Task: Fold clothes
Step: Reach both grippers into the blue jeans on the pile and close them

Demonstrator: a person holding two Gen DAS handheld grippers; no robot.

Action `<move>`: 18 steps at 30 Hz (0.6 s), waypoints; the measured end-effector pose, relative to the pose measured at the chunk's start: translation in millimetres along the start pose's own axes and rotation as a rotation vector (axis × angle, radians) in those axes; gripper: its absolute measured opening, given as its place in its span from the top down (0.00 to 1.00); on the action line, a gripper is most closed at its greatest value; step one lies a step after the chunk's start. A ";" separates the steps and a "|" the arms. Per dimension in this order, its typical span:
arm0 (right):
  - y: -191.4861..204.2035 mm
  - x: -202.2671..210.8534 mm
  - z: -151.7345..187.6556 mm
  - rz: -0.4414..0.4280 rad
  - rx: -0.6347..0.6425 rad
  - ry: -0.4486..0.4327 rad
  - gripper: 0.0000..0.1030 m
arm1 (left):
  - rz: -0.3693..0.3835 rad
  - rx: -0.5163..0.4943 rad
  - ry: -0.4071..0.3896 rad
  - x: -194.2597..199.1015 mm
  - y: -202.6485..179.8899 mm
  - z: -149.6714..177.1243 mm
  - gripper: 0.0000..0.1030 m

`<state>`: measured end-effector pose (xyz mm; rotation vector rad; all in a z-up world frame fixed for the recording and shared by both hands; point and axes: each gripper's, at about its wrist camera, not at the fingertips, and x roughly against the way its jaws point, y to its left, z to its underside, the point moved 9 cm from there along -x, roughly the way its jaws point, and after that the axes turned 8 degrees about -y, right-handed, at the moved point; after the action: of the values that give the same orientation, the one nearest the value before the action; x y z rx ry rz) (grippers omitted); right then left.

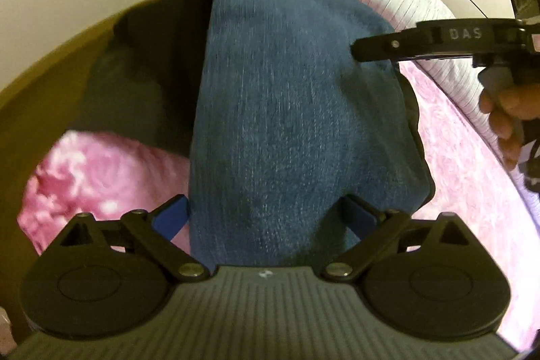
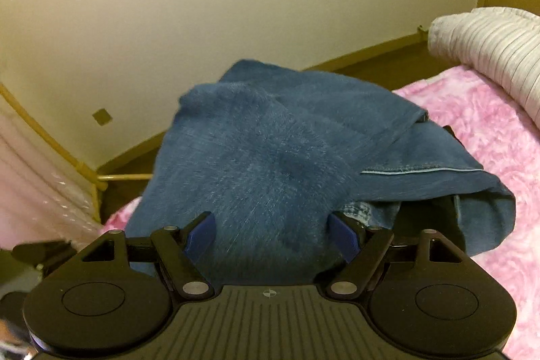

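Note:
A pair of blue jeans is held up off the pink blanket, and its denim fills the middle of both views. My left gripper is shut on a thick bunch of the denim, which narrows between its blue pads. My right gripper grips the jeans the same way, cloth packed between its fingers. In the left wrist view the right gripper meets the jeans' right edge, held by a hand. A stitched hem hangs at the right.
A dark garment or shadow lies under the jeans on the left. A white striped pillow sits at the bed's far right. The wooden bed edge and a cream wall run behind. Pale pink curtain hangs at the left.

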<state>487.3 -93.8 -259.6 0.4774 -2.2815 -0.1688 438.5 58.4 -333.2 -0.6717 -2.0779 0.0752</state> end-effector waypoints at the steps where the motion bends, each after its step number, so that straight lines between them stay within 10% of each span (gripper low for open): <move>1: 0.7 -2.5 0.4 0.007 0.002 -0.002 0.25 | -0.011 0.009 -0.001 -0.6 -1.0 0.1 0.03; 7: 2.1 -12.3 -2.3 0.055 0.044 -0.002 0.25 | 0.015 -0.119 -0.008 -10.9 -16.9 -0.5 0.04; 10: 2.7 -18.1 -6.5 0.074 0.020 -0.003 0.26 | 0.006 -0.134 -0.008 -14.4 -14.7 -1.6 0.28; 12: 6.4 -17.7 -6.5 0.050 0.001 0.003 0.44 | 0.006 -0.132 -0.010 -11.0 -17.2 -3.3 0.52; 14: 8.2 -13.3 -8.6 0.045 -0.016 0.004 0.84 | 0.011 -0.180 -0.025 -0.1 -29.4 -5.4 0.66; 18: 10.5 24.0 -22.5 0.020 -0.057 -0.048 0.94 | 0.019 -0.287 -0.091 34.1 -61.4 -13.6 0.76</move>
<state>485.7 -92.9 -225.1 0.4248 -2.3214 -0.2366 408.2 20.2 -280.8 -0.8752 -2.1918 -0.1889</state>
